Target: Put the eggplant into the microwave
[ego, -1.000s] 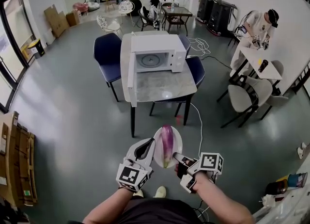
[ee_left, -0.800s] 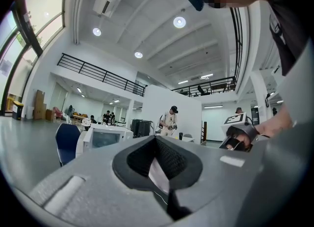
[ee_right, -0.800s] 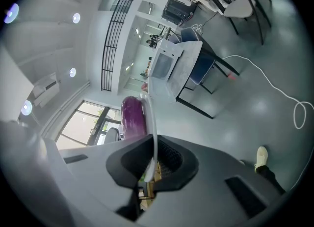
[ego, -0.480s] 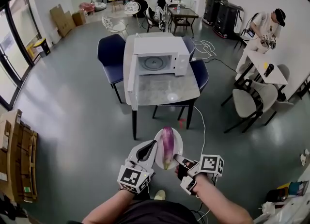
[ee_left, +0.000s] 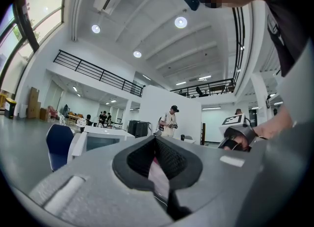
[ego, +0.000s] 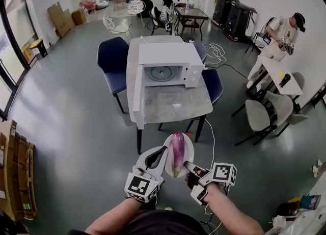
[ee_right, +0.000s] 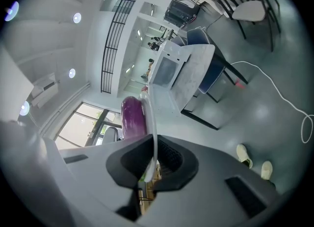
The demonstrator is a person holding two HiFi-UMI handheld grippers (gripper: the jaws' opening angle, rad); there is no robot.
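Note:
A purple eggplant (ego: 177,152) lies lengthwise on a white plate (ego: 187,148) that I carry between both grippers above the floor. My left gripper (ego: 162,151) is shut on the plate's left rim (ee_left: 158,179). On the near right rim (ee_right: 149,118) my right gripper (ego: 187,165) is shut, with the eggplant (ee_right: 132,115) showing beyond its jaws. Ahead, the white microwave (ego: 166,65) stands on a marble table (ego: 175,104). Its door (ego: 137,83) is swung open to the left and the cavity is empty.
Blue chairs (ego: 113,58) (ego: 212,84) flank the table. A white cable (ego: 210,137) trails over the floor to the right of the table legs. A person (ego: 282,29) stands at a small table at the right, and flattened cardboard (ego: 18,178) lies at the left.
The table and microwave have drawn nearer and sit lower in the head view. Both grippers hold the plate with the eggplant just as before.

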